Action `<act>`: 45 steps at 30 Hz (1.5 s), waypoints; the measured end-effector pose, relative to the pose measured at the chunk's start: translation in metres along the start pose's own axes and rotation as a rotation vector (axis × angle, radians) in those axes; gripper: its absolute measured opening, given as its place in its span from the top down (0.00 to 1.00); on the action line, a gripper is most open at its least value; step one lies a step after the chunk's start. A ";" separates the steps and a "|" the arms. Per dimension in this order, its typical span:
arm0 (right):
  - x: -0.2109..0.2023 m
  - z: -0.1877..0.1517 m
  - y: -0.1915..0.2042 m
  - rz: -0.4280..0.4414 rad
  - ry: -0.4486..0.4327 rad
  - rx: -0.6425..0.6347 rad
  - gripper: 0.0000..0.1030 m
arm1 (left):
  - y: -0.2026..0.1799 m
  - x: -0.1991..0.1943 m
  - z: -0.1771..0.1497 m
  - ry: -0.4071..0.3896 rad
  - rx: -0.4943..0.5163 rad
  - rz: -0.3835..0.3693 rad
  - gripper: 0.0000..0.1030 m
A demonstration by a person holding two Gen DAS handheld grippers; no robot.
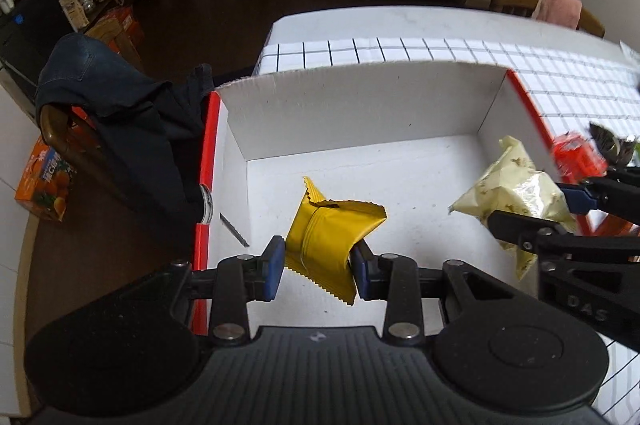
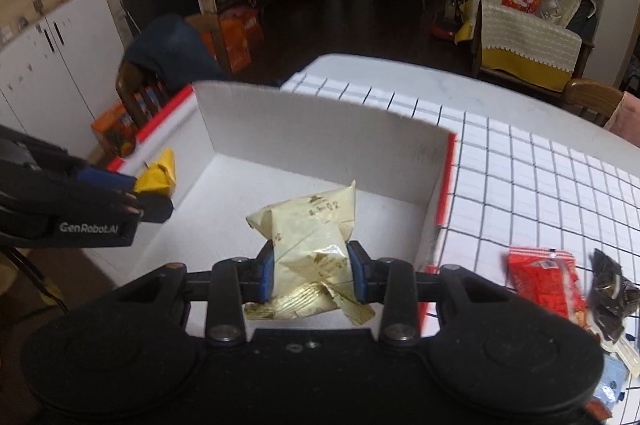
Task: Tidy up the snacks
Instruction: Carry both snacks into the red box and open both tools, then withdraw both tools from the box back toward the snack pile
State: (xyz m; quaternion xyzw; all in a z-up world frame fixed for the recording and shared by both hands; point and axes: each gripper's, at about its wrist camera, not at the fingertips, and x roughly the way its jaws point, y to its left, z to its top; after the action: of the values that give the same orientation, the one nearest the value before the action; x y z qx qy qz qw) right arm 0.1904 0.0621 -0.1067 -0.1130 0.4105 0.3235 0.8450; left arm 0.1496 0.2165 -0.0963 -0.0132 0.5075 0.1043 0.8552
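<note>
Between the left tongs [image 1: 318, 267], of matt black plastic with blue rubbery pads, sits a yellow packet [image 1: 326, 237] of smooth, slightly glossy foil. The right tongs [image 2: 310, 275] pinch a cream wrapper [image 2: 310, 245], crinkled and shiny. Beneath both lies a box [image 1: 352, 105] of matt white cardboard, beside it a smooth checked cloth [image 2: 520, 177].

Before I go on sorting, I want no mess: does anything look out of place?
Nothing is spilled or torn. The left gripper holds a yellow packet and the right gripper a cream packet over the white box. A red packet and a dark packet lie unsorted outside it.
</note>
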 end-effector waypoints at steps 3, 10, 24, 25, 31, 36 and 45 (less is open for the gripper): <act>0.015 -0.002 0.008 -0.008 0.040 -0.018 0.66 | -0.003 0.012 -0.001 0.022 0.041 0.015 0.67; 0.033 -0.006 0.019 -0.016 0.111 -0.042 0.66 | -0.010 0.029 -0.009 0.073 0.104 0.025 0.67; 0.038 -0.005 0.022 -0.034 0.129 -0.020 0.63 | -0.016 0.033 -0.022 0.120 0.106 -0.007 0.66; 0.036 -0.005 0.021 -0.035 0.123 -0.013 0.62 | -0.016 0.032 -0.021 0.118 0.104 -0.008 0.65; 0.013 -0.004 0.013 -0.023 0.074 0.028 0.60 | -0.009 0.019 -0.022 0.089 0.078 -0.030 0.55; -0.011 -0.003 0.009 -0.011 0.029 0.063 0.53 | -0.010 0.000 -0.023 0.049 0.066 -0.049 0.48; -0.061 -0.009 0.001 0.013 -0.051 0.102 0.41 | -0.022 -0.042 -0.027 -0.045 0.077 -0.076 0.37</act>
State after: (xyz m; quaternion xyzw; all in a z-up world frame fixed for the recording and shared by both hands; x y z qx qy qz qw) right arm 0.1567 0.0309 -0.0659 -0.0588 0.4055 0.3105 0.8577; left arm 0.1111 0.1850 -0.0749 0.0029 0.4909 0.0523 0.8696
